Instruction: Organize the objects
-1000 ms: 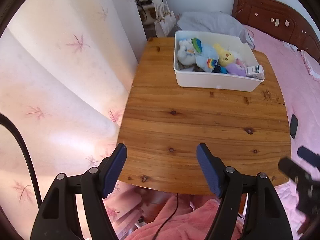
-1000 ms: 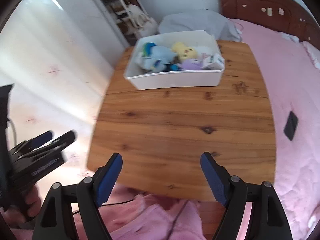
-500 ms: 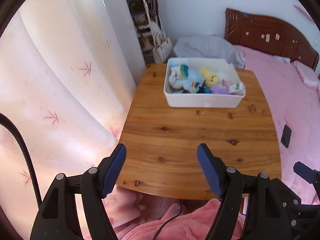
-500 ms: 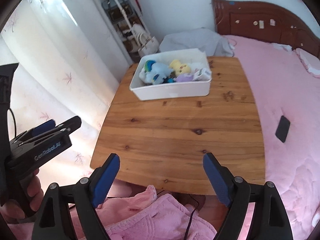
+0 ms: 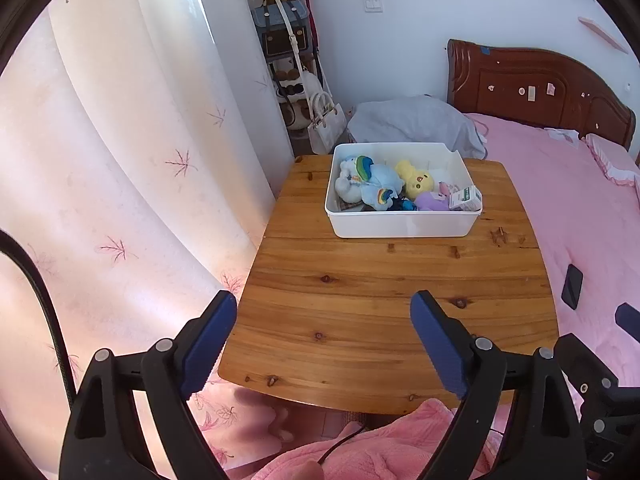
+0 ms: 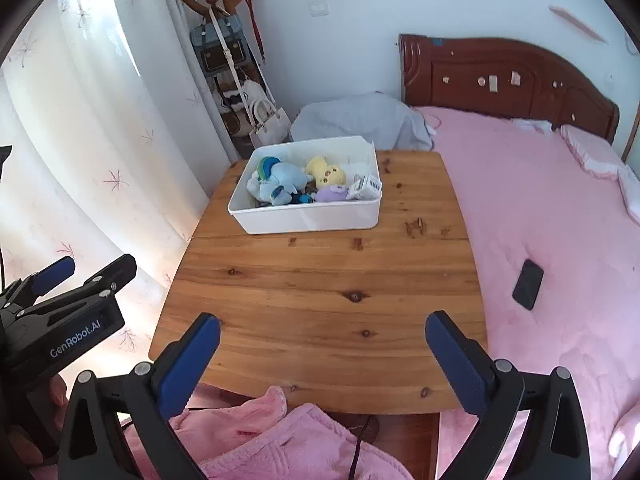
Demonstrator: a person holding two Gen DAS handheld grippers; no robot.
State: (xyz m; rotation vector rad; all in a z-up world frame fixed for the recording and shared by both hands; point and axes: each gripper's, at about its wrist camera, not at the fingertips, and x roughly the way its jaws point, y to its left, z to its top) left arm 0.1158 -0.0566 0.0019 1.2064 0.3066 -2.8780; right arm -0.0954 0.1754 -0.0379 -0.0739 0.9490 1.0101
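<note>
Wooden worktop [image 5: 400,304] bare except white bin [image 5: 404,224] of plush toys [image 5: 372,190] at far end; pink bed [image 6: 552,216] beside, curtain [image 5: 120,160] opposite. Left tongs [image 5: 324,340] and right tongs [image 6: 320,356] opening, nothing between.

Near half of the desk [image 5: 360,300] is wide open, easy to get across. Only thing in the way is the white bin [image 5: 404,224] at the far end. Curtain [image 5: 120,200] crowds the left edge, bed [image 6: 560,220] hugs the right.
</note>
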